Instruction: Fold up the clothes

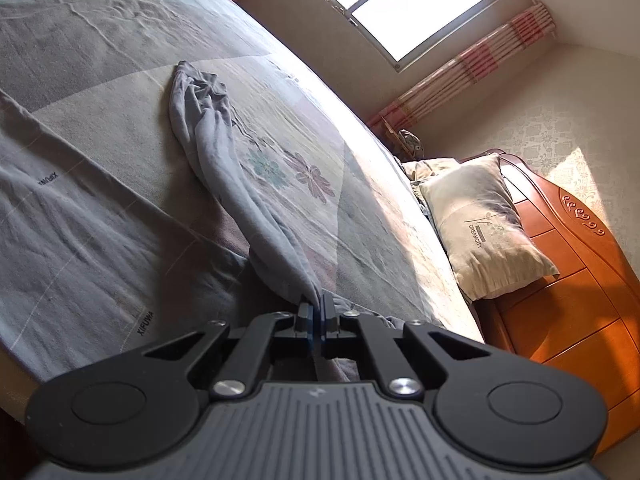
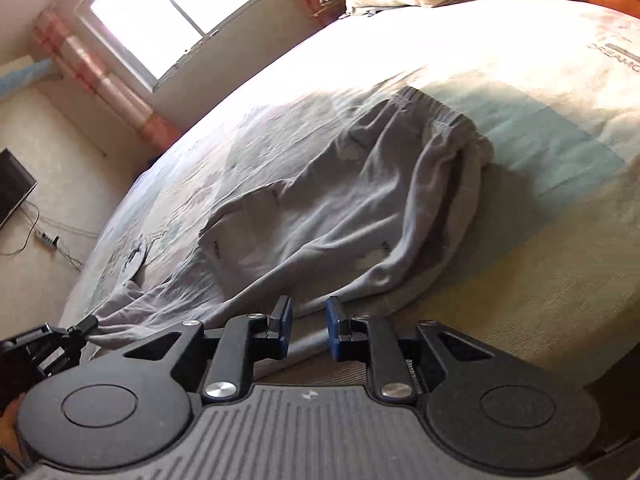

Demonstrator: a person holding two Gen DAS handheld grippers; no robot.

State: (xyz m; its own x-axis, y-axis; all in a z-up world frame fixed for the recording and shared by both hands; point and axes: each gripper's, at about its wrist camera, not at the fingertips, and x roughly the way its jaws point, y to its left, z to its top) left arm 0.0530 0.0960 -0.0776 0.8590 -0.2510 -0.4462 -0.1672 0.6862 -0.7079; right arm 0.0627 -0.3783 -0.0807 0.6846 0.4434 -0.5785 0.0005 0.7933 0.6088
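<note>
Grey trousers (image 2: 360, 200) lay rumpled on the bed (image 2: 520, 300). Your left hand-held gripper (image 1: 318, 306) pinched a bunched leg; your right hand-held gripper (image 2: 309, 322) hovered released. Pulling risked twisting the leg further.

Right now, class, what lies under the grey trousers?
The grey trousers lie on the patterned bedspread, visible all round them. Whatever is directly beneath the cloth is covered.

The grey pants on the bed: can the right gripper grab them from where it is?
Probably yes. The right gripper is open, and the grey pants lie just ahead of its fingertips with nothing between. The left gripper is shut on another part of the pants, off to the side.
</note>
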